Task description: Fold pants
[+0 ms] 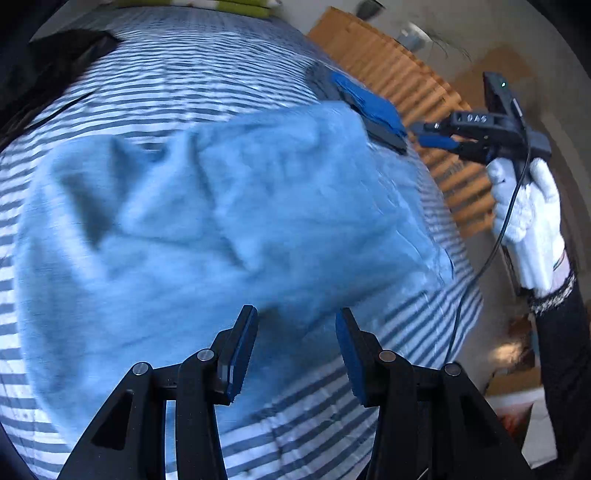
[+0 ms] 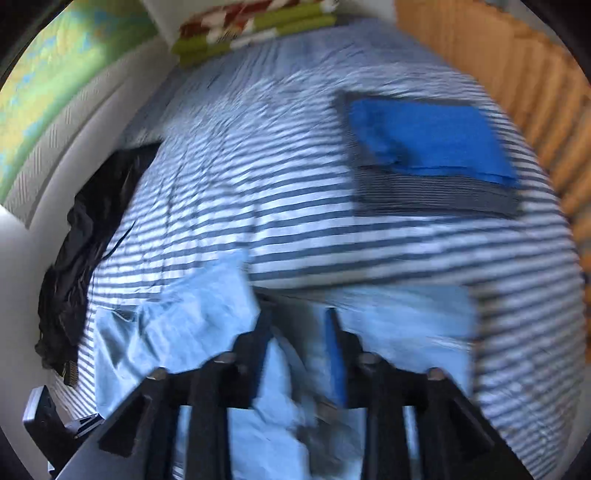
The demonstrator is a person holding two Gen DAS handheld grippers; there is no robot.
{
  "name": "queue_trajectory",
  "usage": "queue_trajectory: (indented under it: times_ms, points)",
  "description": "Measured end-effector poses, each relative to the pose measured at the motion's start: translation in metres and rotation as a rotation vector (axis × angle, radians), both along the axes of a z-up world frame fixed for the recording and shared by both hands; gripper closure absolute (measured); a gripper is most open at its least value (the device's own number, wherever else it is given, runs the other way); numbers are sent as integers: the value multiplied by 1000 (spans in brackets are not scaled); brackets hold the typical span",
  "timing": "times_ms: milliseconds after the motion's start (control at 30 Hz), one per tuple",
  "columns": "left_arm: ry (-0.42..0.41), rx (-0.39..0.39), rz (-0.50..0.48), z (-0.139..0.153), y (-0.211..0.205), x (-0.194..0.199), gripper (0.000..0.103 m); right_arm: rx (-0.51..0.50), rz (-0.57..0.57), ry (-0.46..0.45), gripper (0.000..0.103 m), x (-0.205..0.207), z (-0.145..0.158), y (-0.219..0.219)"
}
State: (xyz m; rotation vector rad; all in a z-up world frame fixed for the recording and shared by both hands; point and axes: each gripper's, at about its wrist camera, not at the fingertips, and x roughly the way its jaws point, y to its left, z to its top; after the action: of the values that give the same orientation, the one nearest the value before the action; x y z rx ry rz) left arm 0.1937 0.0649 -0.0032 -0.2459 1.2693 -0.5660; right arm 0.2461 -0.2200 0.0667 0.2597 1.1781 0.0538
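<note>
Light blue pants point(image 1: 207, 221) rumpled on striped bed point(image 1: 166, 74), left gripper point(image 1: 295, 325) apart above them, right gripper point(image 2: 295, 325) apart over pants, folded blue stack point(image 2: 428, 147) beyond, black garment point(image 2: 85, 236) at left edge

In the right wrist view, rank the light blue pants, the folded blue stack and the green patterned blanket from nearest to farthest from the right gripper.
1. light blue pants, directly under the right gripper.
2. folded blue stack, mid-bed, upper right.
3. green patterned blanket, at the bed's far end.

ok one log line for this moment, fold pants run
stage: mid-fold | pants: light blue, rumpled on striped bed | left gripper: open, empty | right gripper: open, empty
</note>
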Motion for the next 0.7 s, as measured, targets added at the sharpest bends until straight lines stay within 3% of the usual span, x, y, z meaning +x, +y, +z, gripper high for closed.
queue_trajectory:
  times_ms: [67,233,367,467,600,700]
  points:
    - [-31,19,-78,2,-33,-7,52,-33,-51,-9,60,-34,1,-32]
    - [-136,95,-326,2,-135,-20,41,-62,-162,91,60,-111,-41,-97]
    - [-203,235,-488,-17,-195,-24,38,45,-264,156,60,-149,-78,-147]
    - [-191,299,-526,-31,-213,-18,38,120,-296,154,60,-150,-92,-168]
    - [-81,204,-499,-16,-208,12,38,136,-262,138,60,-125,-95,-172]
    - [-111,211,-482,5,-212,45,38,142,-163,91,60,-91,-93,-161]
